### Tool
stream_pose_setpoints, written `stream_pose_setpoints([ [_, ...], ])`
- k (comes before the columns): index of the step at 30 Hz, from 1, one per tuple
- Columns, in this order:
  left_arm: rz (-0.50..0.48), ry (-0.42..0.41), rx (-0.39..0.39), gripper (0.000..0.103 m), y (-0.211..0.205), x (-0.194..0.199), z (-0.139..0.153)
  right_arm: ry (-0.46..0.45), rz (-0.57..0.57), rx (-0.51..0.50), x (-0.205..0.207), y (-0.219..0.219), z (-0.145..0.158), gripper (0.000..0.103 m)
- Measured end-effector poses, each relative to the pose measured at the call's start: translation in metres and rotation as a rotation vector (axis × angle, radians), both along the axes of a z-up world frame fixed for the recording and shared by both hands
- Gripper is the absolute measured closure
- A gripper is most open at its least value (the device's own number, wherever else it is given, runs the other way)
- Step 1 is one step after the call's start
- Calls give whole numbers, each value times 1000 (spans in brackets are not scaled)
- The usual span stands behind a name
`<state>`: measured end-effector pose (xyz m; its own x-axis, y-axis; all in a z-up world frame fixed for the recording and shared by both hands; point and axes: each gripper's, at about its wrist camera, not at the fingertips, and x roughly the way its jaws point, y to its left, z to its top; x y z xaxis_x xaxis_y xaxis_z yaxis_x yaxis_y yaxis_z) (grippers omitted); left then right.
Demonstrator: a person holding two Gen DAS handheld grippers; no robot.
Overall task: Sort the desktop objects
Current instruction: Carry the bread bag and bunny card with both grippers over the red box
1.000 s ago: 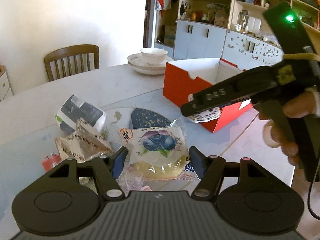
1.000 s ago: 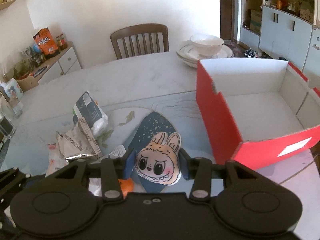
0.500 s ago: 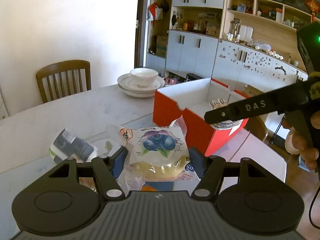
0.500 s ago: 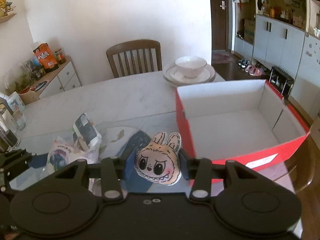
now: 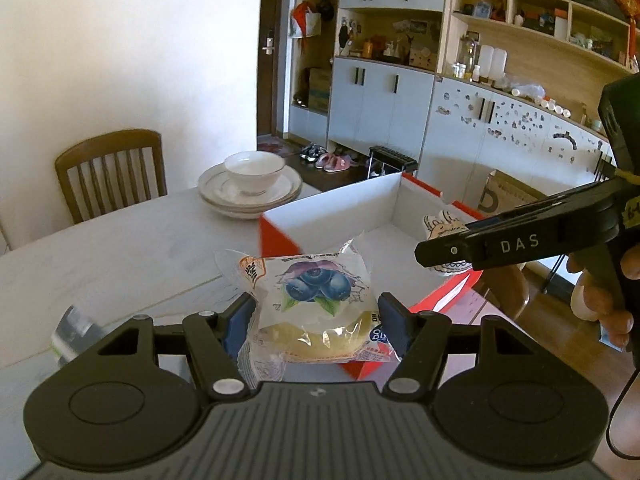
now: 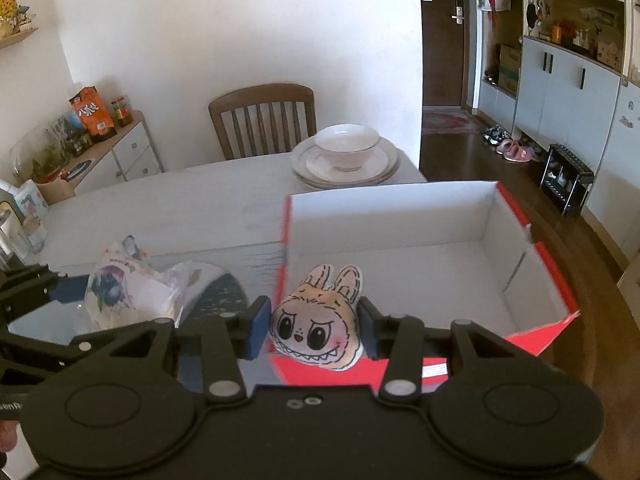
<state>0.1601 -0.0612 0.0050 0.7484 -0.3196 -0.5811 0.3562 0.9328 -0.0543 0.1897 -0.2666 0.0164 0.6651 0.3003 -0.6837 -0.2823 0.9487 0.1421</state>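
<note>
Snack pack (image 5: 316,304) sits clamped in the left gripper (image 5: 316,320), a clear wrapper with blueberries printed on it and a yellowish cake inside, the blue pads (image 5: 236,322) squeezing it from both sides. It's up off the table (image 5: 120,248), hanging over the near corner of the red box (image 5: 280,240).

Right gripper (image 6: 312,326) is pinching a little plush face (image 6: 316,328), the bunny-eared kind with big eyes and a toothy grin. The pads (image 6: 258,326) press on each side of it, and it hangs above the near red wall of the box (image 6: 560,280). From the left wrist view you can see the same plush (image 5: 440,228) poking out behind the right gripper's black finger (image 5: 480,246), over the open box, with the person's hand (image 5: 600,296) wrapped round the handle on the far right.

Box is red outside, white inside, open on top, and nothing shows on the bit of floor I can see.

Further back on the table there's a white bowl (image 6: 346,146) sitting on a stack of plates (image 6: 346,168), and a wooden chair (image 6: 262,118) pushed in behind it. In the right wrist view a dark speckled thing (image 6: 220,292) lies flat on the table left of the box, behind the held snack pack (image 6: 120,292); can't tell what it is. Something blurred (image 5: 76,330) lies at the left edge of the left wrist view, also too smeared to call.
</note>
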Motion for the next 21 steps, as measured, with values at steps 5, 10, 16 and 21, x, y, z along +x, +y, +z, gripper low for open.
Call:
stream_pose_setpoints([
  [5, -8, 9, 9, 37, -35, 18, 0, 0, 2, -5, 14, -31, -3, 58],
  [10, -16, 23, 16, 37, -66, 39, 0, -1, 6, -14, 28, -62, -8, 58],
  [16, -30, 39, 47, 37, -96, 64, -4, -1, 26, -35, 43, -86, -17, 58],
  [21, -32, 81, 60, 37, -112, 86, -13, 14, 44, -45, 59, -101, -27, 59],
])
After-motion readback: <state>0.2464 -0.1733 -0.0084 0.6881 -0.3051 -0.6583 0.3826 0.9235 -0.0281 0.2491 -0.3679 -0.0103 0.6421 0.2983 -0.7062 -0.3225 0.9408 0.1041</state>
